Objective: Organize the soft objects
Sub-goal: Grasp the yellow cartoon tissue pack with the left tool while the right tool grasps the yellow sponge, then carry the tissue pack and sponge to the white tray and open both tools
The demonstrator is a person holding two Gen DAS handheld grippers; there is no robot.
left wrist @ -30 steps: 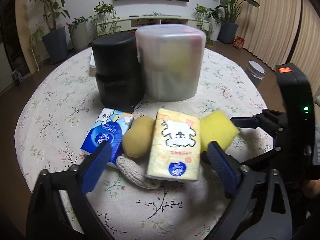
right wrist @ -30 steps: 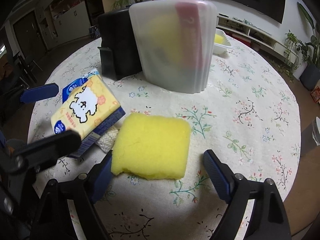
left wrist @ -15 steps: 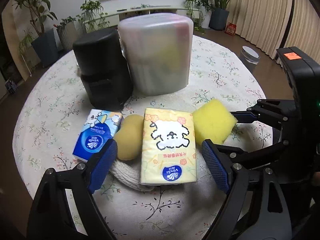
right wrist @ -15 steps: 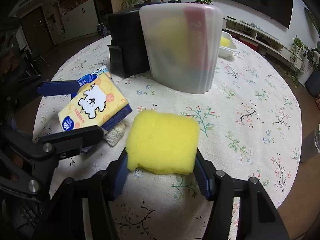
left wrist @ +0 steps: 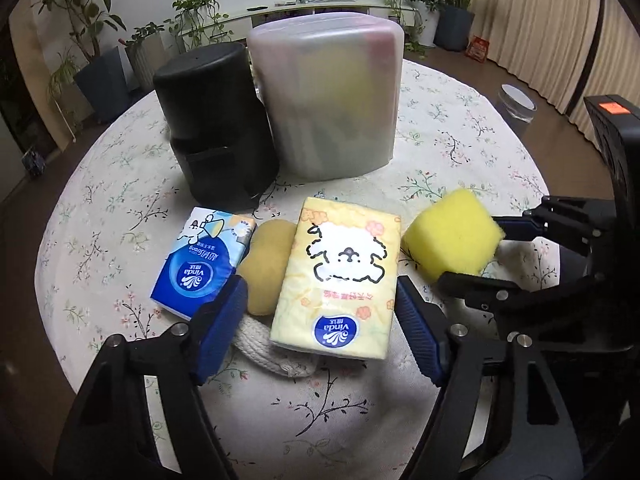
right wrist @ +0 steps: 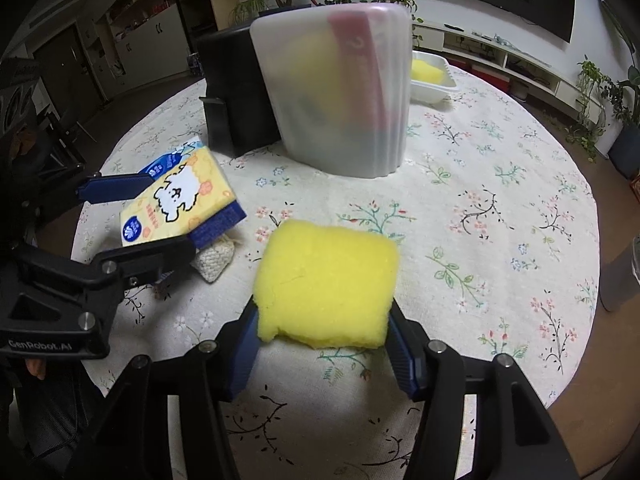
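Note:
My right gripper (right wrist: pixel 322 352) is shut on the yellow sponge (right wrist: pixel 326 286) and holds it just above the tablecloth; the sponge also shows in the left wrist view (left wrist: pixel 454 236). My left gripper (left wrist: pixel 320 330) is open, its jaws on either side of the yellow tissue pack (left wrist: pixel 340 276) with a dog drawing, which also shows in the right wrist view (right wrist: pixel 176 204). A blue tissue pack (left wrist: pixel 204 258), a tan soft lump (left wrist: pixel 266 266) and a knitted cream pad (left wrist: pixel 266 350) lie beside it.
A translucent bin (left wrist: pixel 326 100) and a black container (left wrist: pixel 216 128) stand behind the objects on the round floral table (left wrist: pixel 460 136). A white tray (right wrist: pixel 430 78) holding a yellow item sits at the far side. Potted plants and a grey floor bin (left wrist: pixel 516 108) surround the table.
My right gripper closed on the yellow sponge and lifted it slightly. My left gripper moved forward so its jaws flank the yellow tissue pack.

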